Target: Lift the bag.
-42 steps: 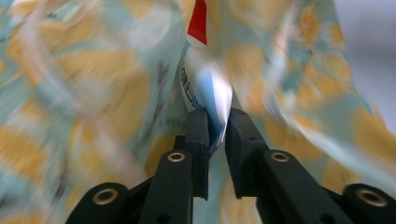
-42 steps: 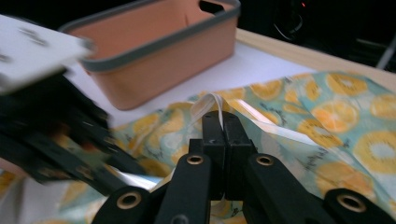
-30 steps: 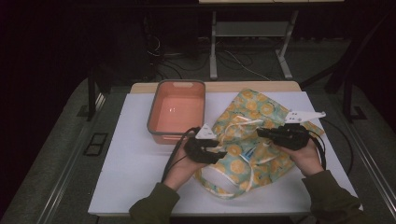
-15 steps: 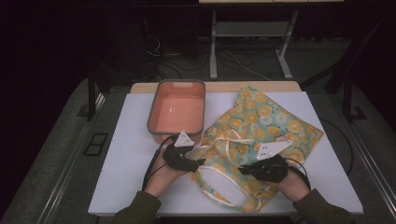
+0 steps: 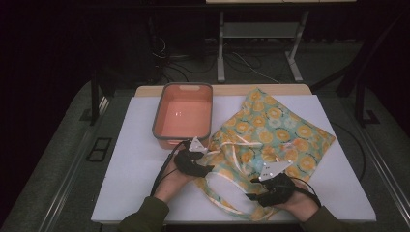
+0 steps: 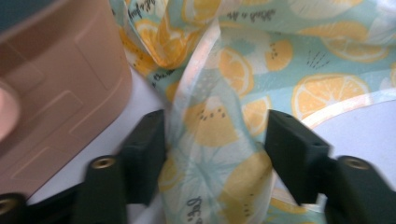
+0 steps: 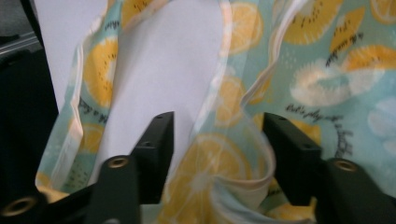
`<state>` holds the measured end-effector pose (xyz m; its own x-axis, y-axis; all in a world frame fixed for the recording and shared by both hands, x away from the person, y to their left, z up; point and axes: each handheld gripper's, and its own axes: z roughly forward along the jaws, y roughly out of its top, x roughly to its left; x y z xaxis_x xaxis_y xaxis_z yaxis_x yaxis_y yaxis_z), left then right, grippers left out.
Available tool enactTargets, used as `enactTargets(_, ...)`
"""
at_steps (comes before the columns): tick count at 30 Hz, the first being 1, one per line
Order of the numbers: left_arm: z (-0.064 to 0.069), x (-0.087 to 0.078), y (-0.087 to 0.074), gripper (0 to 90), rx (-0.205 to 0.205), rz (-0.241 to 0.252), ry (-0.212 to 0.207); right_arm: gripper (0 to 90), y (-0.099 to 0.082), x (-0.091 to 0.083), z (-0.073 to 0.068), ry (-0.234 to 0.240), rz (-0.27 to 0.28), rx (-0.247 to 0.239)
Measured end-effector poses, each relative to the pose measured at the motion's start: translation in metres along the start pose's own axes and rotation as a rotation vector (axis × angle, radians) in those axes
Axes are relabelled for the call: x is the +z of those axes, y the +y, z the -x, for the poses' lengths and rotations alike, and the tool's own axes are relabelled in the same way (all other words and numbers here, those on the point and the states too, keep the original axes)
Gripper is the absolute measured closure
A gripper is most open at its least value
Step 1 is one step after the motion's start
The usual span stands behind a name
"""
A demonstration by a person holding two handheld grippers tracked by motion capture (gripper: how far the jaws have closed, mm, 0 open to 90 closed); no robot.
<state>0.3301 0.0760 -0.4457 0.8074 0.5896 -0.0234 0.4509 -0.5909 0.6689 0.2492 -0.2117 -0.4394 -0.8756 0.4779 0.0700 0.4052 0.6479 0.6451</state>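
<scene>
A lemon-print cloth bag point(image 5: 275, 130) lies spread on the white table, its handle loop point(image 5: 227, 193) trailing toward the near edge. My left gripper point(image 5: 207, 169) rests at the bag's left corner beside the tray. Its jaws have just been closing and stand apart, with a fold of the cloth point(image 6: 210, 140) lying between them, unsqueezed. My right gripper point(image 5: 252, 195) sits low on the bag's near edge. Its jaws have just been opening and stand wide, with the trimmed cloth edge point(image 7: 224, 158) loose between them and bare table beside it.
A salmon tray point(image 5: 155, 121) with a grey rim stands at the back left, its wall point(image 6: 56, 93) close to my left jaw. The white table point(image 5: 130, 164) has free room left of the tray. Table legs and cables lie on the dark floor behind.
The bag has gone from folded over to spread flat. Both hands came down toward the near edge, the right one farther. The right jaws let go of the cloth.
</scene>
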Motion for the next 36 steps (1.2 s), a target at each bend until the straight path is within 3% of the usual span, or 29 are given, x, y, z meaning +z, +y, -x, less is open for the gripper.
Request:
enactTargets(4,0.000,-0.001,0.001,66.4,-0.016,0.007,-0.013,37.8,-0.007,0.002,-0.006,-0.038,-0.023,-0.006)
enactTargets(6,-0.001,-0.001,0.000,78.1,-0.035,0.013,-0.043,41.1,-0.007,0.001,-0.007,-0.051,-0.026,-0.010)
enactTargets(9,-0.002,-0.003,0.001,87.0,-0.052,0.033,-0.062,61.1,-0.008,-0.002,-0.007,-0.063,-0.034,-0.020)
enactTargets(13,-0.003,-0.011,0.002,88.2,-0.093,0.094,-0.095,87.6,-0.008,-0.004,-0.004,-0.073,-0.040,-0.034)
enactTargets(16,-0.003,-0.016,0.003,88.5,-0.110,0.140,-0.111,88.8,-0.008,-0.005,-0.001,-0.085,-0.041,-0.041)
enactTargets(21,-0.001,-0.028,0.008,88.8,-0.120,0.231,-0.139,89.0,-0.007,-0.015,0.009,-0.162,-0.022,-0.038)
enactTargets(27,0.005,-0.039,0.022,89.0,-0.124,0.350,-0.168,89.0,-0.001,-0.044,0.038,-0.286,0.097,0.000)
enactTargets(36,0.000,-0.053,0.045,89.1,-0.122,0.469,-0.144,89.1,0.018,-0.067,0.067,-0.376,0.234,0.016)
